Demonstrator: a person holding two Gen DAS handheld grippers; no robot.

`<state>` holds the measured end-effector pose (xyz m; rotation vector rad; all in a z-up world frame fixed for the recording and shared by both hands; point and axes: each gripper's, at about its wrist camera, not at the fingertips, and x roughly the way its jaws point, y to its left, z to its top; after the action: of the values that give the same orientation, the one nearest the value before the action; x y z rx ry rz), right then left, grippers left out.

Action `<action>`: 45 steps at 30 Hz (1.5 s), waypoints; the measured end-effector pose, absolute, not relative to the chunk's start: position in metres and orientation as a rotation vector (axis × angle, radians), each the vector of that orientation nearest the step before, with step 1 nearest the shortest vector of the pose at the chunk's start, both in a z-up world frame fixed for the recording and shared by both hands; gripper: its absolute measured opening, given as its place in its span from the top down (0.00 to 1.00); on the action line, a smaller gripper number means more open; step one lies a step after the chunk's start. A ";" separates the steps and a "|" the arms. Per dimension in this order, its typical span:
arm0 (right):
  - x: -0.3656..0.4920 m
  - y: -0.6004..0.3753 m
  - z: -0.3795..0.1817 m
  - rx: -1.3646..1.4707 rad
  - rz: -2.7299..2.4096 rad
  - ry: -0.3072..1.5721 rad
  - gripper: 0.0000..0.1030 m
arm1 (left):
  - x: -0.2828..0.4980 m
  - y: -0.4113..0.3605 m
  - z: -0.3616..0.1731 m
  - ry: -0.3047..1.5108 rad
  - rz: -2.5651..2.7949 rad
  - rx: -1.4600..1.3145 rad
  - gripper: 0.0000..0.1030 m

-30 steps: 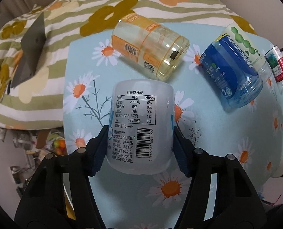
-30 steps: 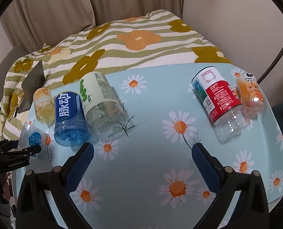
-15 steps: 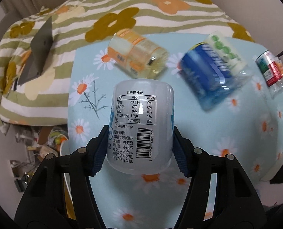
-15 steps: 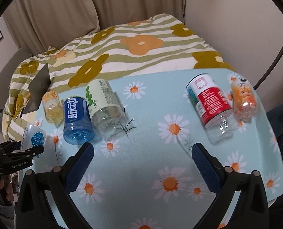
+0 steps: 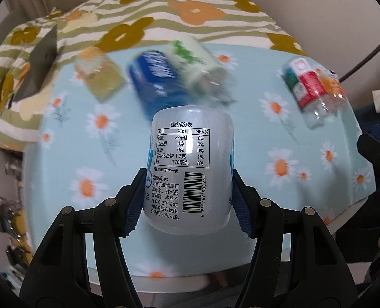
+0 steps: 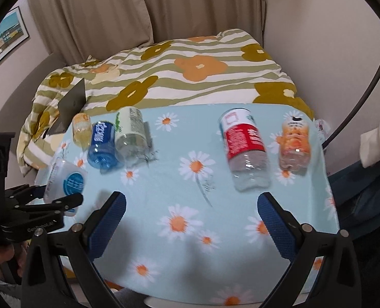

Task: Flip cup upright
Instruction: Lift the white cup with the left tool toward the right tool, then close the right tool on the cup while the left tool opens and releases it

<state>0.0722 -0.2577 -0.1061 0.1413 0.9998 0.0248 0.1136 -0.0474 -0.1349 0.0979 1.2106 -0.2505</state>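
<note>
Frosted plastic cup (image 5: pixel 190 169), a cylinder with a printed label, sits clamped in the left gripper (image 5: pixel 188 200), above the left edge of the desk (image 5: pixel 266 141) with its daisy-print cloth. Its long axis runs forward along the fingers, rounded closed end leading; only the right wrist view shows its blue round logo. Right gripper (image 6: pixel 191 220) hangs spread wide, empty.

The cup (image 5: pixel 191 169) is translucent white plastic with a printed nutrition label and barcode. It is held tilted above the daisy-patterned table's left edge.
</note>
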 end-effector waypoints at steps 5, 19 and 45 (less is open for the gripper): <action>0.060 -0.285 -0.115 0.124 0.046 1.002 0.01 | 0.099 -0.088 -0.155 1.231 -0.253 0.072 0.36; 0.044 -0.327 -0.145 0.119 0.067 1.049 0.01 | 0.098 -0.130 -0.197 1.258 -0.170 0.046 0.35; 0.085 -0.291 -0.106 0.192 0.235 1.183 0.01 | 0.056 -0.034 -0.093 1.143 -0.030 0.038 0.00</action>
<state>0.0853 -0.2908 -0.1062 0.1919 1.1832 0.2349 0.0556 -0.0338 -0.0932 0.0379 1.1427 -0.0301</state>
